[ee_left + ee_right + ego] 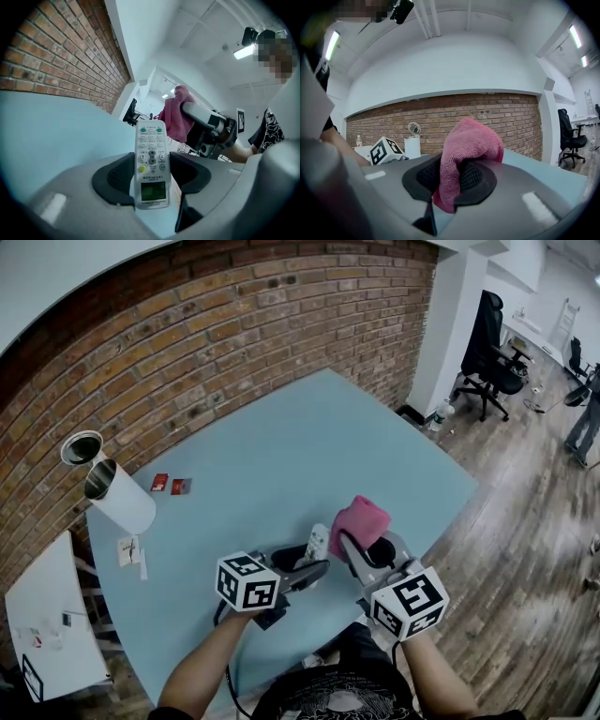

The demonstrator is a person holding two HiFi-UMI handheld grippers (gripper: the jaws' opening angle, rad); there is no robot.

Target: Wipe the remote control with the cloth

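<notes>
My left gripper [302, 570] [151, 174] is shut on a white remote control [151, 161] [318, 542], gripping its two long sides. The remote's button face and small green display show in the left gripper view, and it sticks out forward past the jaws. My right gripper [361, 554] [449, 180] is shut on a pink cloth [464, 154] [357, 521], which bunches up above the jaws. In the head view both grippers hang over the near part of the light blue table [281, 465], with the cloth just right of the remote and slightly apart from it.
A white cylinder with a dark open top [111, 491] lies at the table's left, with two small red items [171, 485] beside it. A brick wall [187, 343] runs behind the table. A black office chair [492, 348] stands on the wood floor at the far right.
</notes>
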